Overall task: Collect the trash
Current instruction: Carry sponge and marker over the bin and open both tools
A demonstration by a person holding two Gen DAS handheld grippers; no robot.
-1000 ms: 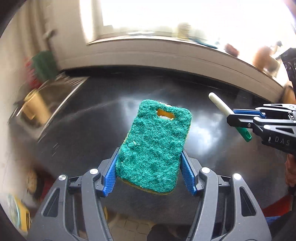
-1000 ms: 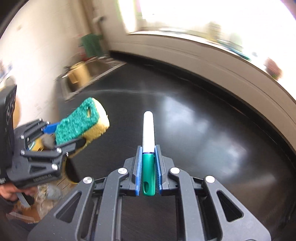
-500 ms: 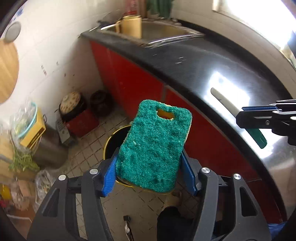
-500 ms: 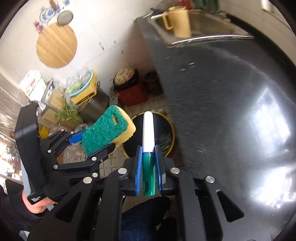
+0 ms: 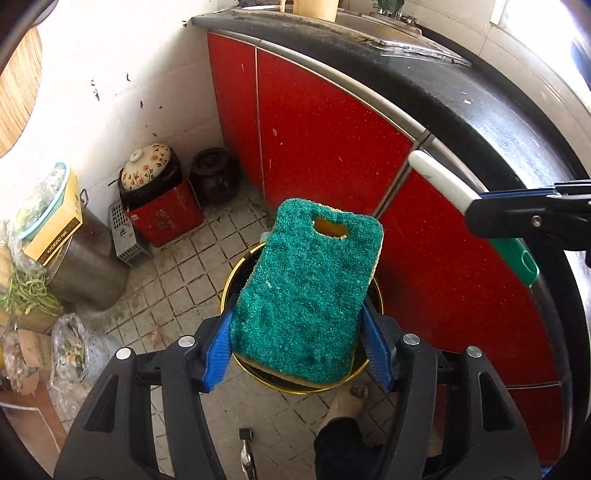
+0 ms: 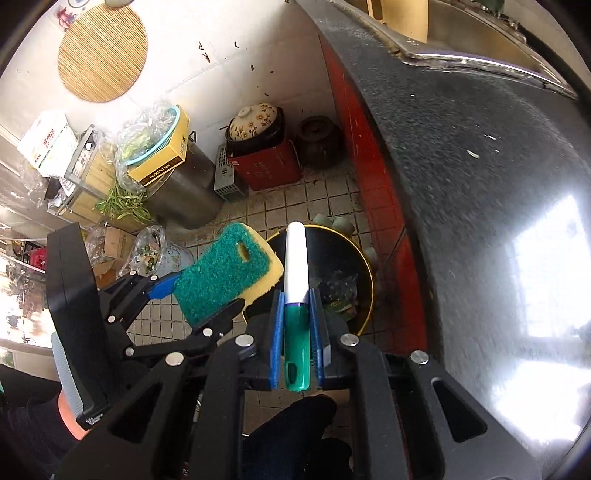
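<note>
Sponge (image 5: 306,291) covers most of the trash bin (image 5: 231,284) mouth in left wrist view; only rim arcs show. In right wrist view, marker (image 6: 295,291) and right gripper (image 6: 296,325) hide bin's near part; contents too dim to ID. Sink (image 5: 402,22) cut off at top edge. Box (image 6: 162,158) lettering too small to read.

- Daylight fills both my views; the white wall (image 5: 122,74) and tiled floor (image 5: 177,280) read bright and even.
- On my right wrist view the black countertop (image 6: 480,184) throws hard window glare at the right, blown out to white.
- Fisheye bends the red cabinet fronts (image 5: 314,122) into curves, and the corners go black.
- The countertop's near surface looks smeared; the sponge (image 5: 306,288) stays sharp.
</note>
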